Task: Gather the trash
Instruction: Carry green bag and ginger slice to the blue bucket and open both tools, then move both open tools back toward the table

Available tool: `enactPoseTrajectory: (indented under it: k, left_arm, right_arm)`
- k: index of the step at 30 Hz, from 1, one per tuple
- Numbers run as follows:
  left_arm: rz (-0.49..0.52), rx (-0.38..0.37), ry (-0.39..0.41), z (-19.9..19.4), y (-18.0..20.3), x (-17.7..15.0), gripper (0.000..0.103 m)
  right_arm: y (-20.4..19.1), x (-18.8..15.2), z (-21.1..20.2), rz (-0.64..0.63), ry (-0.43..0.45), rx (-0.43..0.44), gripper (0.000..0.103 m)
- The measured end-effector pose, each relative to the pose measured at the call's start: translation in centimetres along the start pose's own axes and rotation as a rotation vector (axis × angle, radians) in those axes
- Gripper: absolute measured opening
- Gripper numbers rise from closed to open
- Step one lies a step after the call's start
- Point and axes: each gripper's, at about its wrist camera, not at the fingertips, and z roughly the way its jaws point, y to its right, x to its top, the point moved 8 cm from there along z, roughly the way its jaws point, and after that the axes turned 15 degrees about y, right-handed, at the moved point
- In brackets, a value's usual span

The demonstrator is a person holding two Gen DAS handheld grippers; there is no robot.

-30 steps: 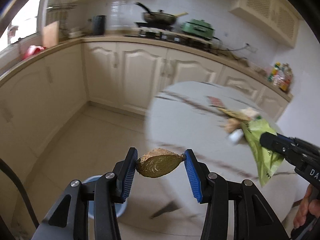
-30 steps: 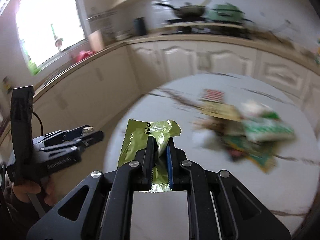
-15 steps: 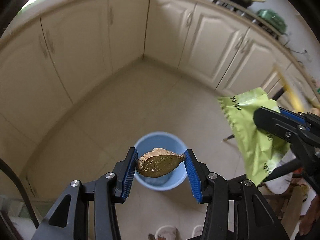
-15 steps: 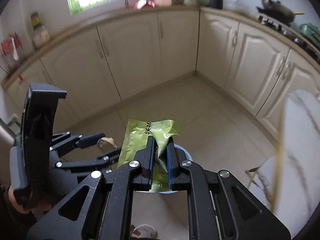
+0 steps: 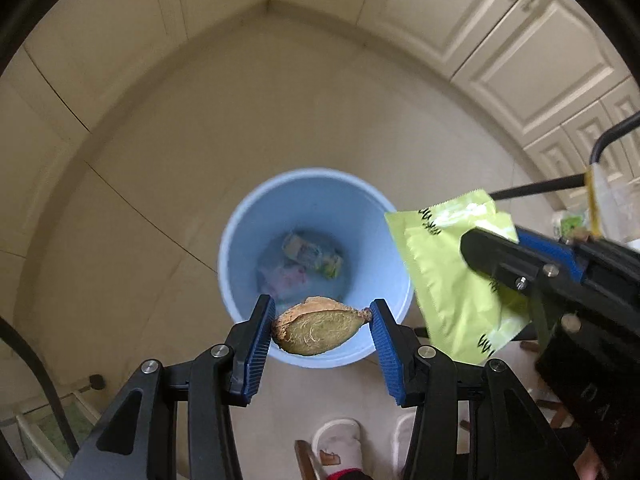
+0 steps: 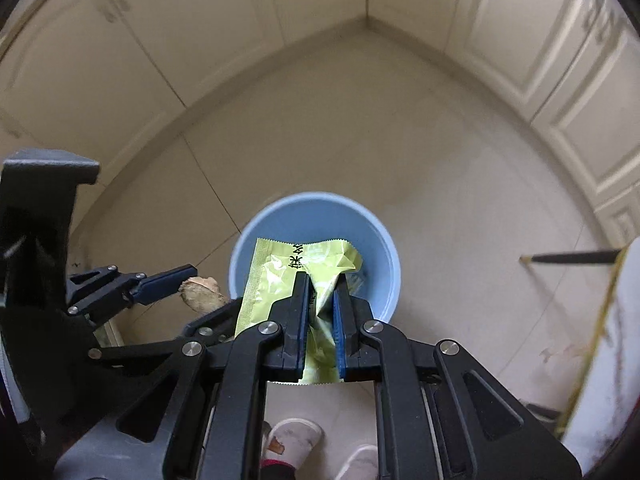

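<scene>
A light blue bin (image 5: 240, 232) (image 6: 384, 240) stands on the tiled floor below both grippers, with several wrappers (image 5: 310, 258) at its bottom. My left gripper (image 5: 322, 326) is shut on a brown fibrous husk (image 5: 318, 330) that hangs over the bin's near rim. The husk (image 6: 202, 288) also shows at the left of the right wrist view, beside the bin. My right gripper (image 6: 322, 294) is shut on a green snack wrapper (image 6: 280, 276), held above the bin's opening. In the left wrist view that green wrapper (image 5: 444, 268) hangs at the bin's right rim.
Cream cabinet doors (image 5: 500, 36) wrap around the floor corner behind the bin. A person's white slippers (image 5: 336, 446) (image 6: 294, 438) stand just below the bin. A table edge (image 6: 612, 340) and a black chair leg (image 6: 572, 258) sit at the right.
Both grippers have swung off the table and dropped toward the floor, tilting steeply downward. The blue bin has grown larger and now lies right under them. Both keep their loads.
</scene>
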Motion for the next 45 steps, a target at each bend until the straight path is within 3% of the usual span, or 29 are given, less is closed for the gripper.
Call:
enactPoseTrajectory:
  k: [6,10,15,23,25,29,32,34,36,42,45]
  left_arm:
    - [-0.069,0.001,-0.106,4.5,-1.0,1.1,0.049]
    - [-0.076,0.058,-0.148,5.4,-2.8,2.3,0.050]
    - [-0.101,0.138,-0.141,4.3,-3.0,3.4,0.050]
    - [-0.129,0.153,-0.053,-0.5,-1.2,4.3,0.050]
    - [-0.132,0.150,-0.015,-2.6,-0.8,4.7,0.050]
    - [-0.135,0.164,0.073,-8.9,-0.1,5.4,0.050]
    - [-0.128,0.176,0.160,-14.2,0.9,5.3,0.051]
    - [-0.136,0.193,0.235,-18.2,1.6,5.1,0.052]
    - [-0.148,0.191,0.314,-22.6,2.3,5.2,0.052]
    - [-0.096,0.245,0.540,-34.4,7.1,4.5,0.060]
    - [-0.079,0.232,0.654,-39.3,11.2,3.4,0.067]
  right_arm:
    - [2.1,-0.9,5.1,0.062,-0.073,0.018,0.011]
    - [3.1,-1.7,7.3,0.107,-0.110,0.044,0.013]
    - [3.0,-2.3,7.8,0.130,-0.113,0.055,0.025]
    - [2.0,-1.9,4.8,0.132,-0.077,0.088,0.031]
    - [1.4,-1.5,2.6,0.106,-0.047,0.094,0.032]
    - [0.1,0.0,-2.6,0.070,0.019,0.084,0.054]
    - [-1.2,1.1,-8.0,0.035,0.091,0.070,0.059]
    - [-2.5,2.2,-11.9,0.001,0.152,0.062,0.067]
    - [-3.3,3.0,-15.0,-0.031,0.213,0.037,0.083]
    - [-5.3,4.0,-27.2,-0.127,0.418,-0.011,0.092]
    - [-5.3,3.9,-34.0,-0.152,0.533,-0.042,0.093]
